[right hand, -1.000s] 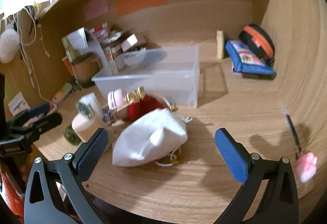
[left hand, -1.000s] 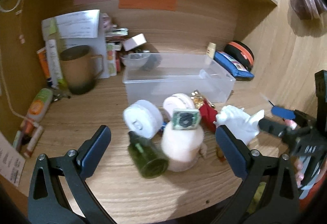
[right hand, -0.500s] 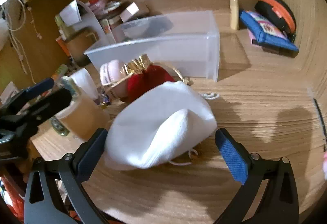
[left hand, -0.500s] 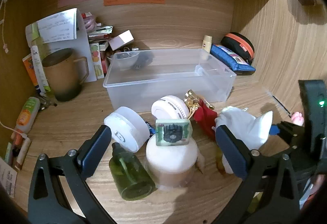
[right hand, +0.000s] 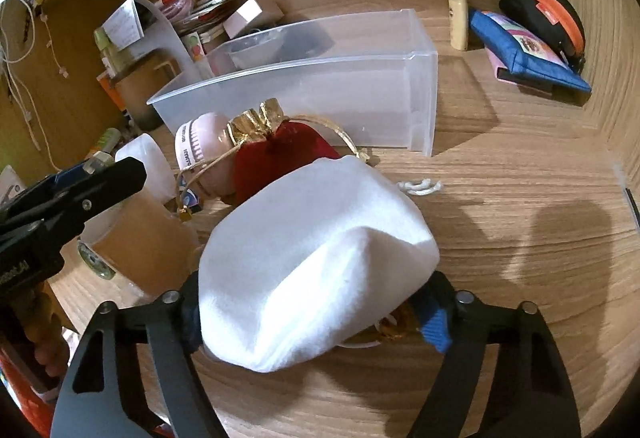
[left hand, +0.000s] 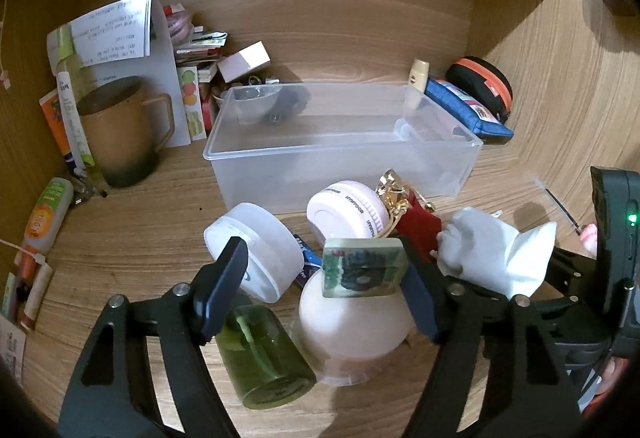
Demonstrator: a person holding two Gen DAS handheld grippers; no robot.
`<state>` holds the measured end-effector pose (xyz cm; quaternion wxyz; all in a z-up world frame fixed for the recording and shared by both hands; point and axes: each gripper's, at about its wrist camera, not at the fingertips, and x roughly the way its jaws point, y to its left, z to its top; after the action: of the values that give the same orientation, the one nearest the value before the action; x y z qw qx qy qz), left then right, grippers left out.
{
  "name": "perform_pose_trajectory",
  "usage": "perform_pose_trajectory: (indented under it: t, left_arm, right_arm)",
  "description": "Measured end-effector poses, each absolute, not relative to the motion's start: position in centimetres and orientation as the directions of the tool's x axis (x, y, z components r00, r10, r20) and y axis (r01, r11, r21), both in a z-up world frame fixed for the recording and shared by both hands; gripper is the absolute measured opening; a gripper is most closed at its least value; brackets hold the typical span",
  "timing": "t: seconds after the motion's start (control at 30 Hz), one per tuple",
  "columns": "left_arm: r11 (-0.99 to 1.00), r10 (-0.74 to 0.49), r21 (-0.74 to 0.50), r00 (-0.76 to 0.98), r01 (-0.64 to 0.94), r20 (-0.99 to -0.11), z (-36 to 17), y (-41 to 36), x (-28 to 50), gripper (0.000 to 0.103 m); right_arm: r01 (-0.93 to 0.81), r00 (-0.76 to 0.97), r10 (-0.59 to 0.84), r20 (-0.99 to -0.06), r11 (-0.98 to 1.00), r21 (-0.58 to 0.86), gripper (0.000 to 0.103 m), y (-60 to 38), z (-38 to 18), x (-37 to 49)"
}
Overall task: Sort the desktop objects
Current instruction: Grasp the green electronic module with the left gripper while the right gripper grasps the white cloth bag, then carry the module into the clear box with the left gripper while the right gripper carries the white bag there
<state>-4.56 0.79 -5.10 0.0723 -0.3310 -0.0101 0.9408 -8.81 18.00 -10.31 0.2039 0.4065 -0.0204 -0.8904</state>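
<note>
A clear plastic bin [left hand: 344, 146] stands mid-desk, also in the right wrist view [right hand: 320, 86]. In front of it lie a white round jar [left hand: 256, 250], a pink round case [left hand: 348, 210], a red pouch with gold top [left hand: 416, 222], a green bottle [left hand: 264, 354], a pink bottle with a square green-labelled cap [left hand: 360, 274] and a white cloth pouch [left hand: 496, 258]. My left gripper [left hand: 320, 290] is open, its fingers either side of the pink bottle's cap. My right gripper [right hand: 316, 310] is closed against both sides of the white pouch [right hand: 316, 262].
A brown mug [left hand: 120, 130], papers and small boxes stand at the back left. A blue pouch [left hand: 468, 110] and a black-orange case [left hand: 484, 82] lie at the back right. Tubes lie along the left wall. A thin pen [left hand: 560, 206] lies at the right.
Both grippers moved forward. The left narrowed around the pink bottle's cap. The right closed onto the white pouch, which fills the gap between its fingers.
</note>
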Motion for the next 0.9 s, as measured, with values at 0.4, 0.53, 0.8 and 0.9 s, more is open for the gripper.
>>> perform_pose_trajectory:
  t: [0.4,0.53,0.8,0.9]
  left_arm:
    - [-0.982,0.177,-0.065,-0.765,-0.175,-0.619,-4.8,2.0,-4.3,0.042]
    - [-0.981,0.185,-0.066,-0.765,-0.184,-0.617,-4.7,2.2,-4.2,0.036]
    - [-0.980,0.192,-0.085,-0.773,-0.178,-0.604,-4.2,1.9,-3.9,0.033]
    - [-0.979,0.199,-0.093,-0.778,-0.179,-0.596,-3.8,1.8,-3.6,0.033]
  right_arm:
    - [0.353,-0.602,-0.409,-0.686,-0.907,0.231,0.051,19.0,-10.1,-8.6]
    - [0.343,-0.608,-0.416,-0.677,-0.906,0.249,0.048,19.7,-9.8,-8.2]
    - [0.329,-0.634,-0.430,-0.643,-0.902,0.279,0.047,21.5,-8.6,-7.3]
    - [0.332,-0.644,-0.439,-0.626,-0.898,0.289,0.047,22.0,-7.9,-7.0]
